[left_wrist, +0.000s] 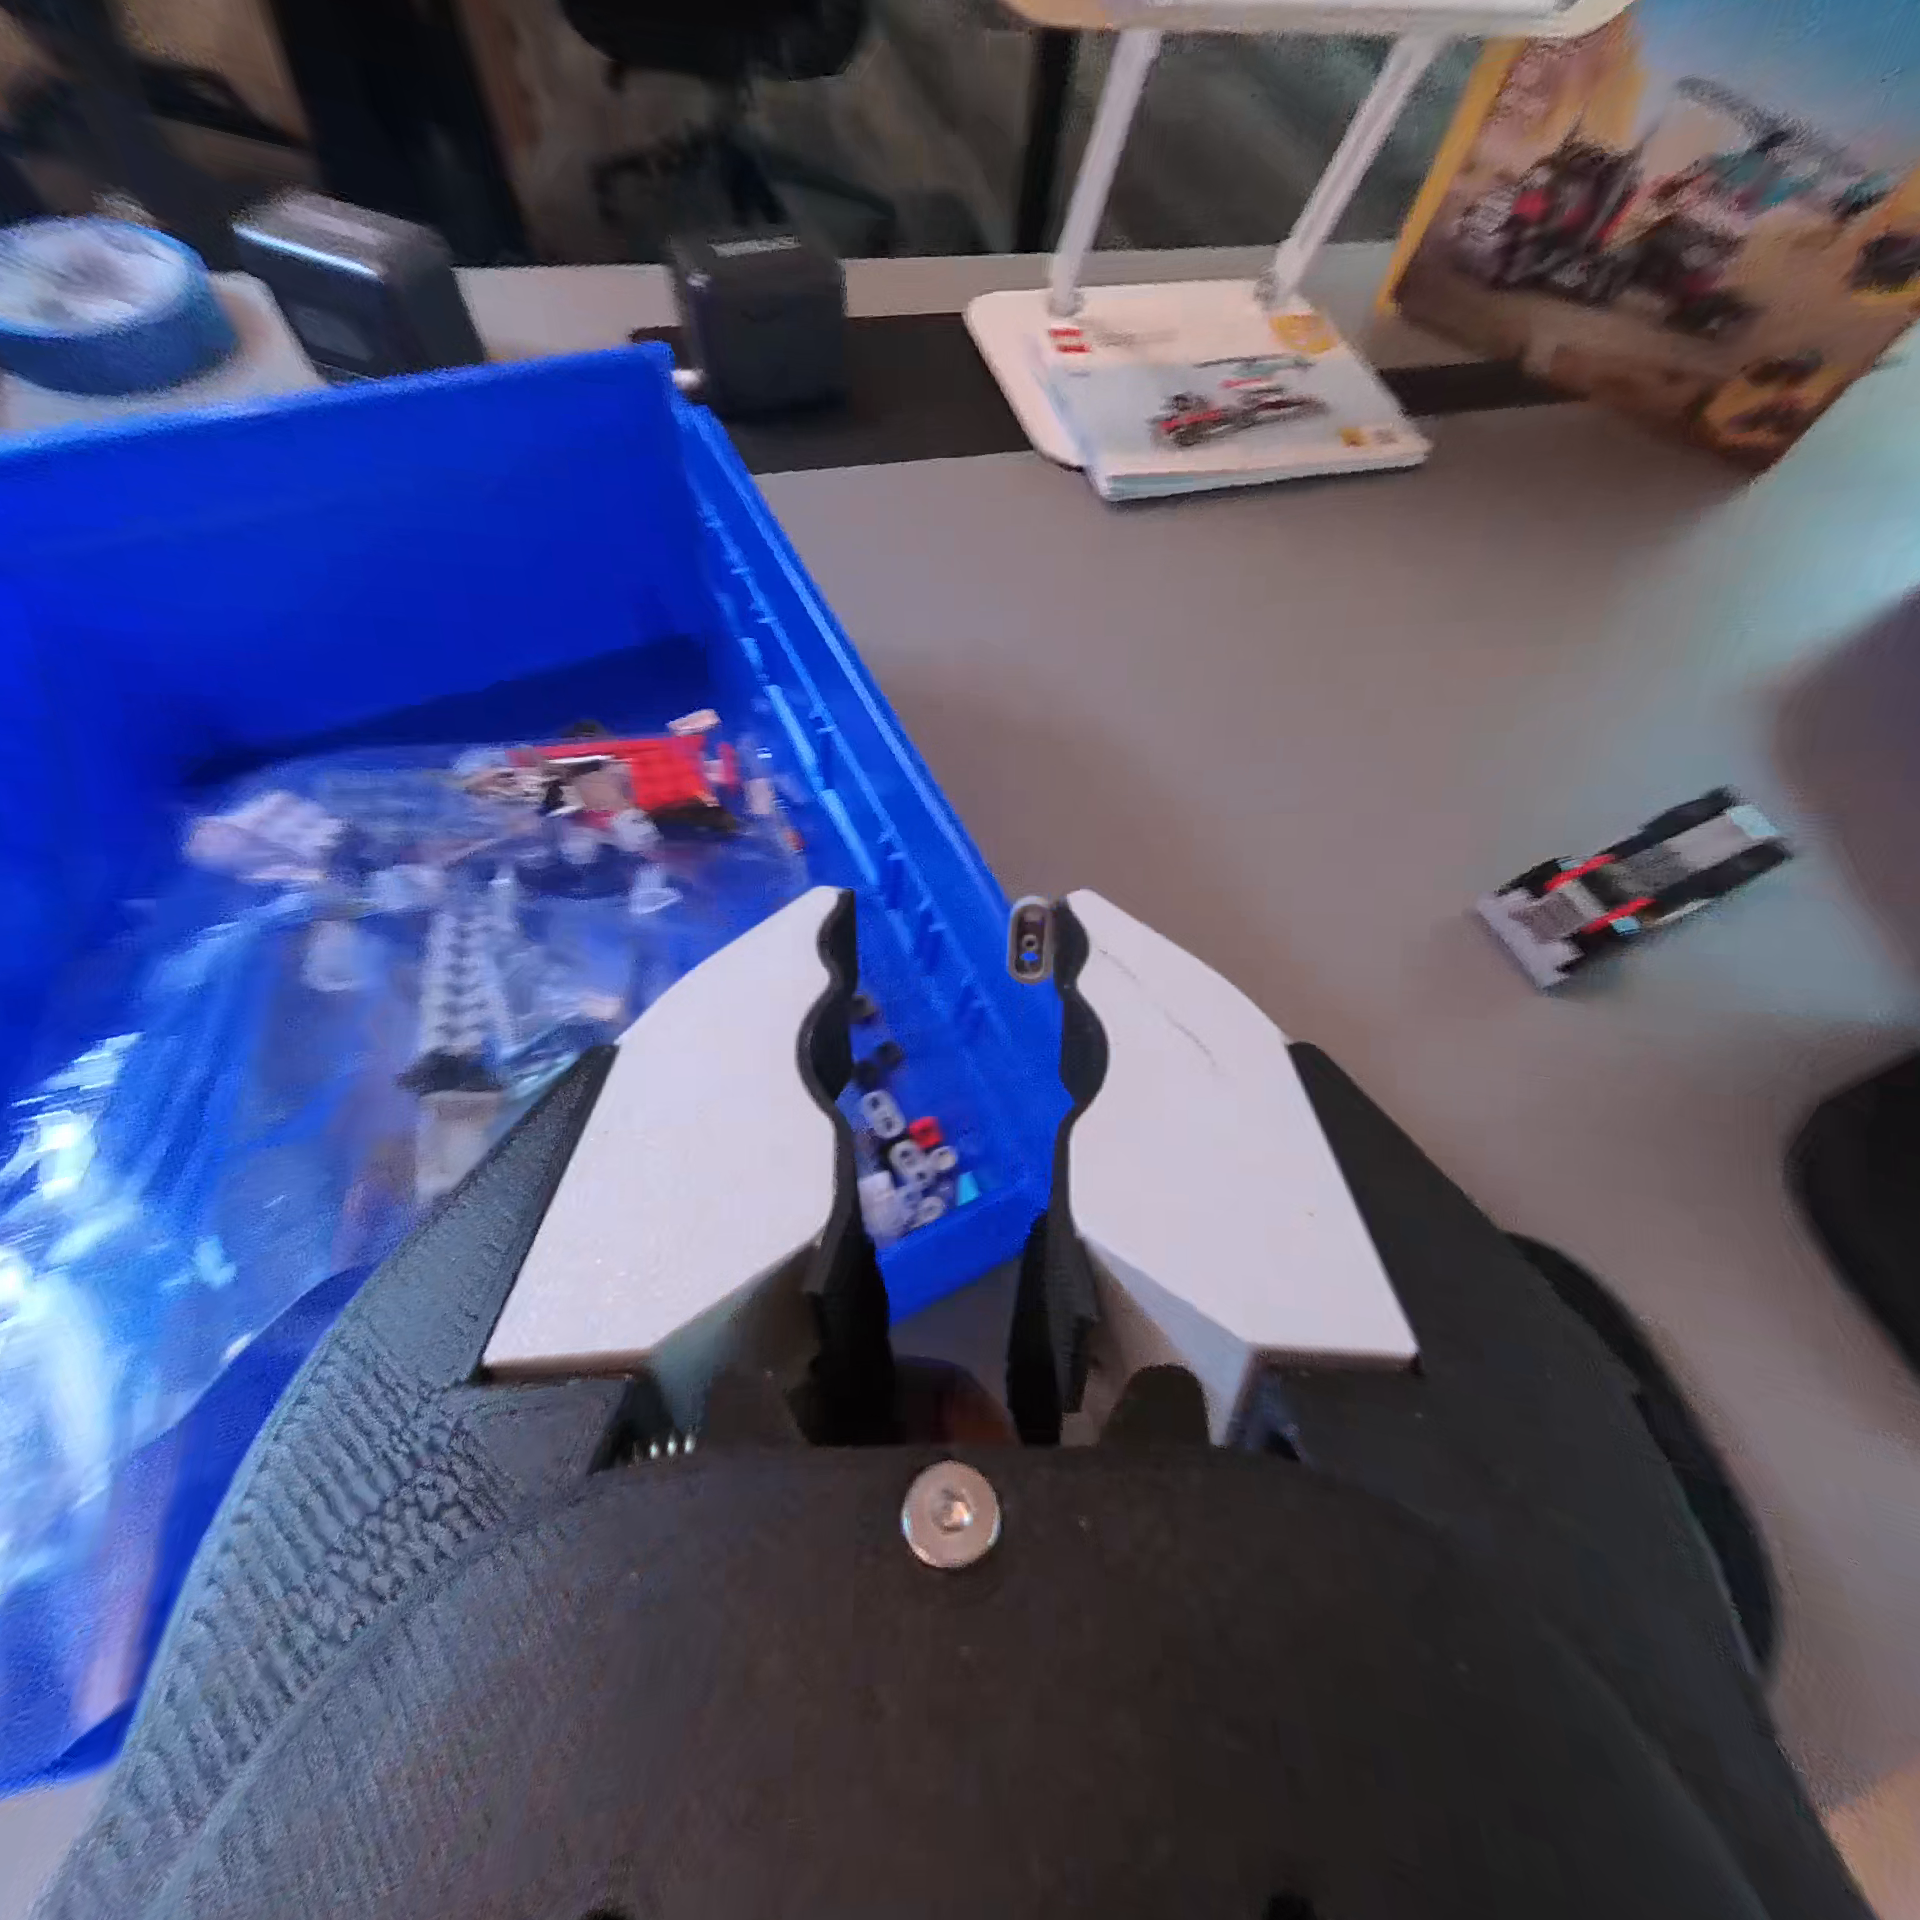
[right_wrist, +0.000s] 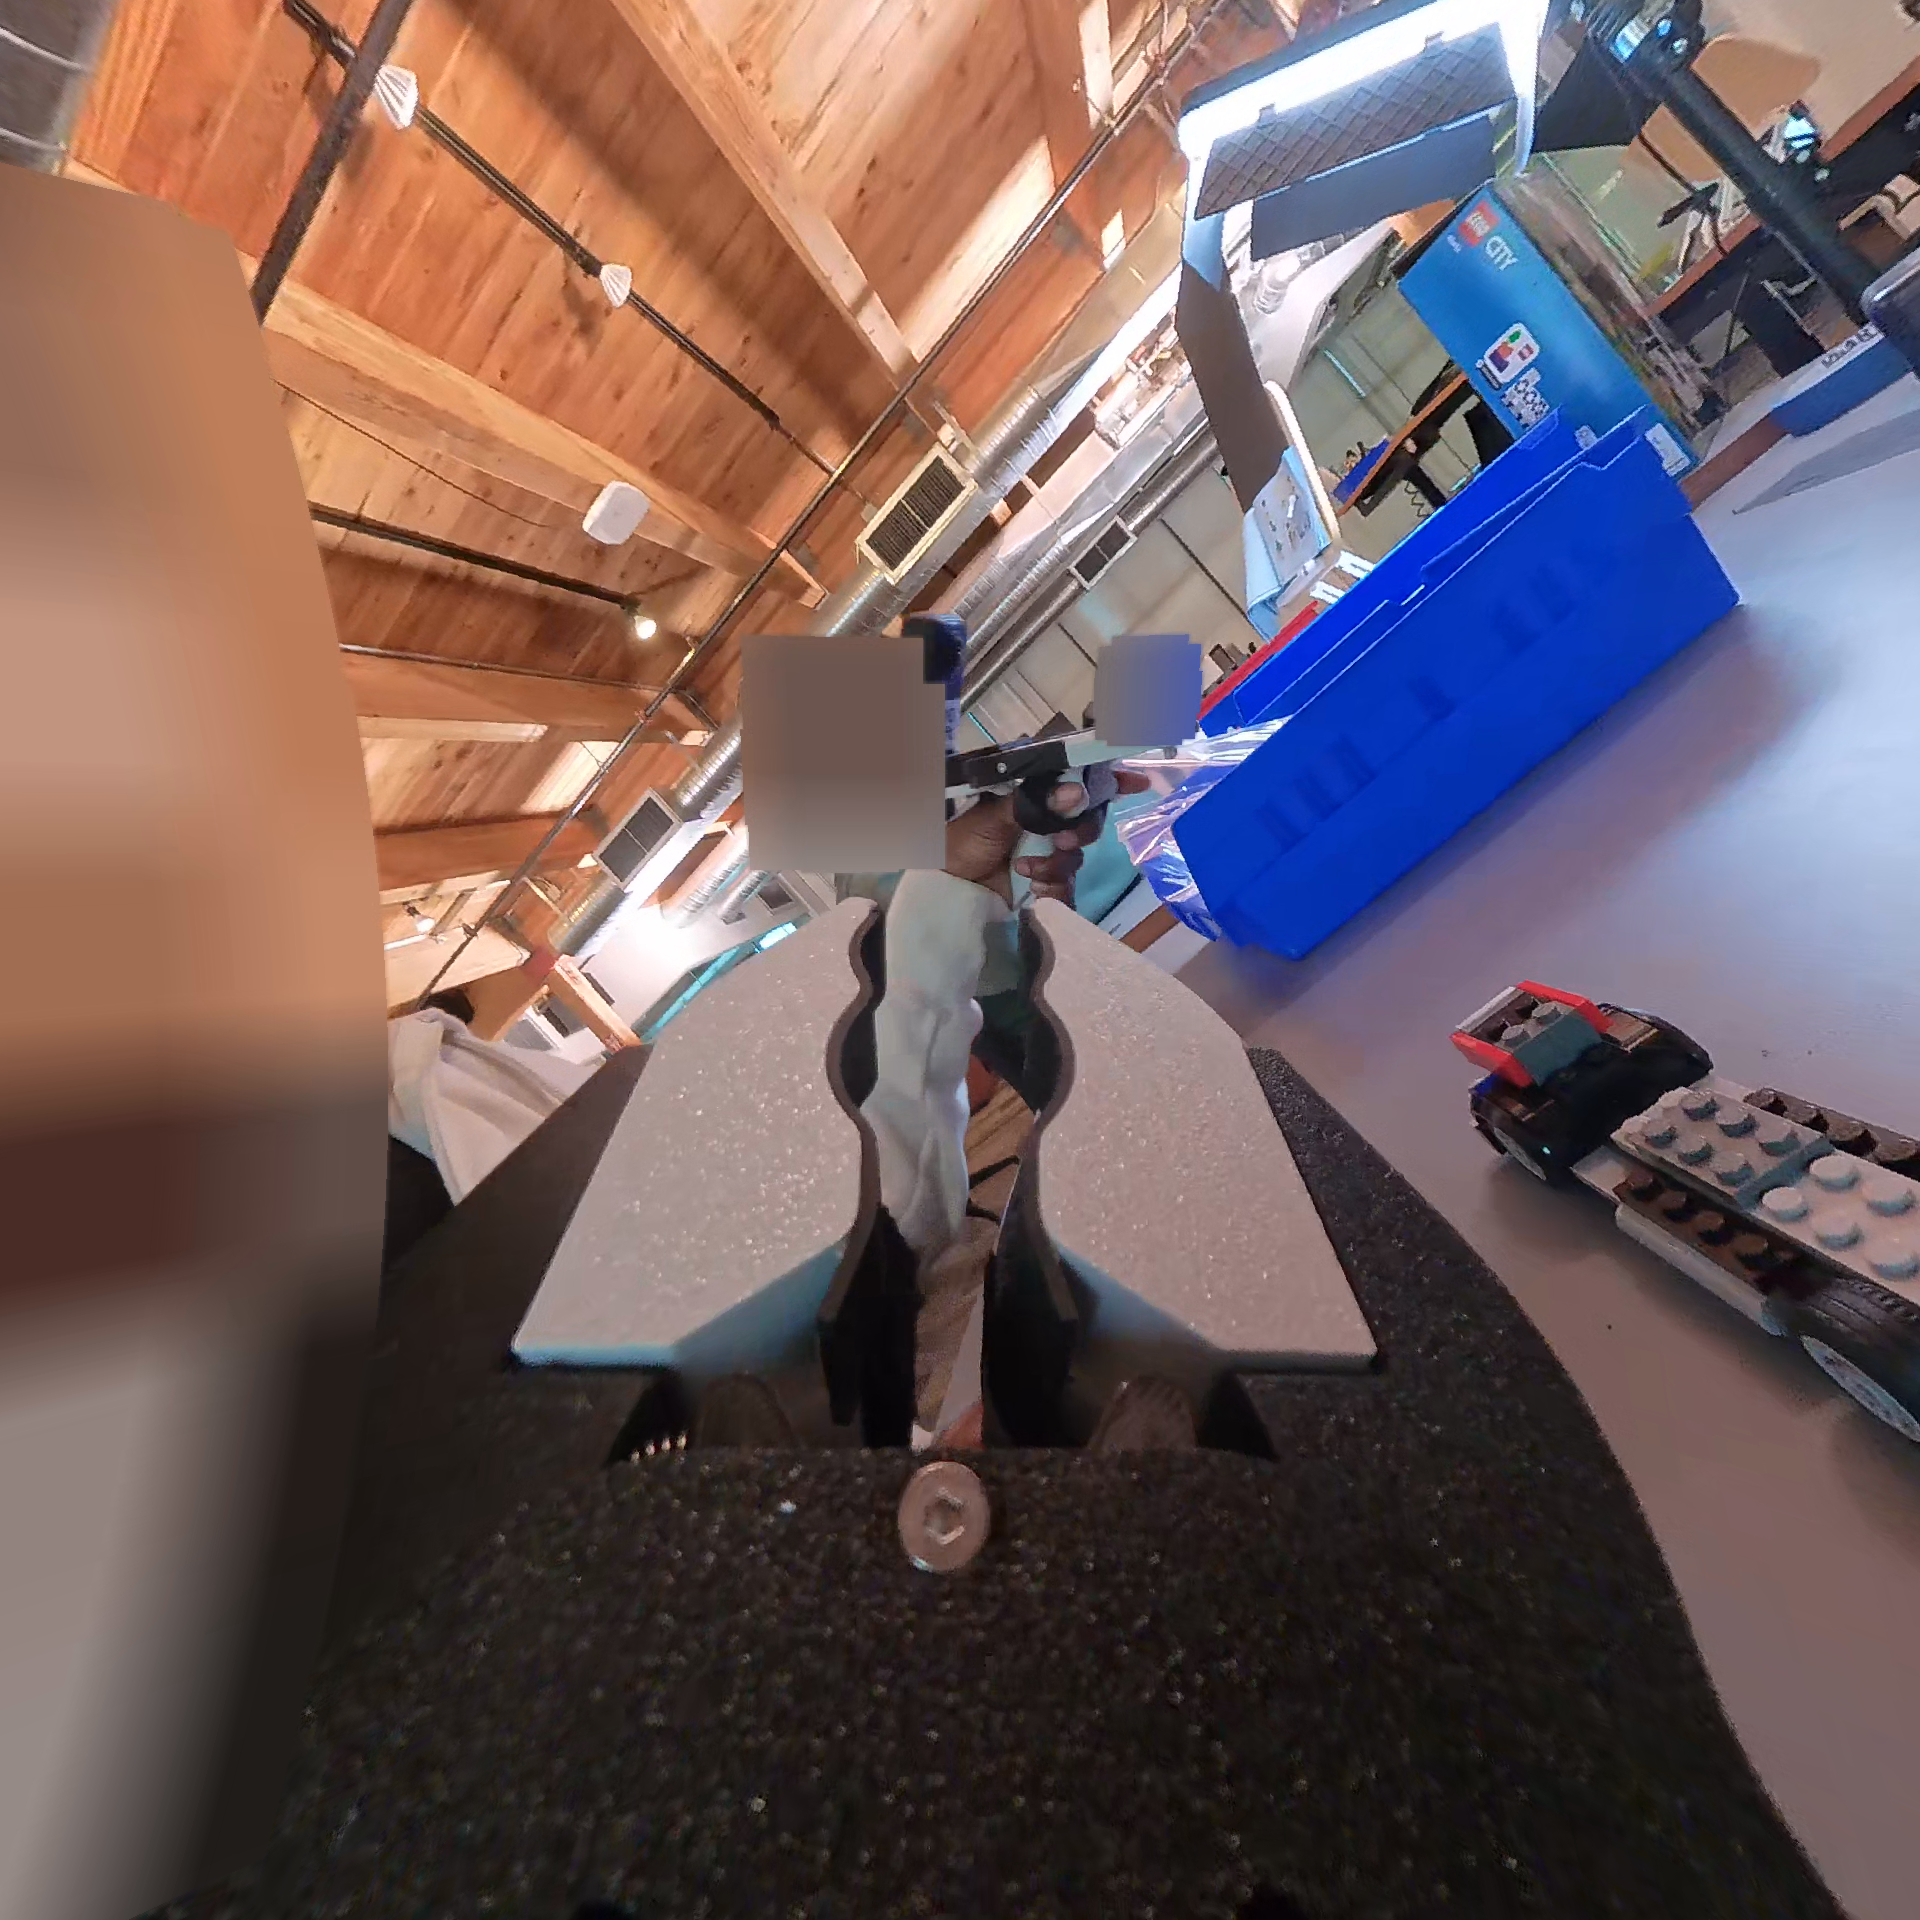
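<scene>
Grey table (left_wrist: 1247, 675), one blue bin (left_wrist: 312, 540), one brick car (left_wrist: 1631, 883), both grippers open, left gripper (left_wrist: 956, 925), right gripper (right_wrist: 951, 935)

A bin (left_wrist: 436, 540) is set on the table (left_wrist: 1247, 727) at ten o'clock; a booklet (left_wrist: 1236, 416) at one, a toy car (left_wrist: 1631, 883) at three.

Blue bin (left_wrist: 343, 540) at left of left wrist view, loose bricks (left_wrist: 623, 779) and clear bags (left_wrist: 156, 1091) inside. Booklet (left_wrist: 1236, 416) on white stand (left_wrist: 1049, 312) at upper middle. Toy box (left_wrist: 1662, 239) upper right. Blue tape roll (left_wrist: 104, 301) upper left. Brick car (right_wrist: 1704, 1164) on grey table (left_wrist: 1247, 727), right side. Wooden ceiling (right_wrist: 520, 312) in right wrist view.
</scene>
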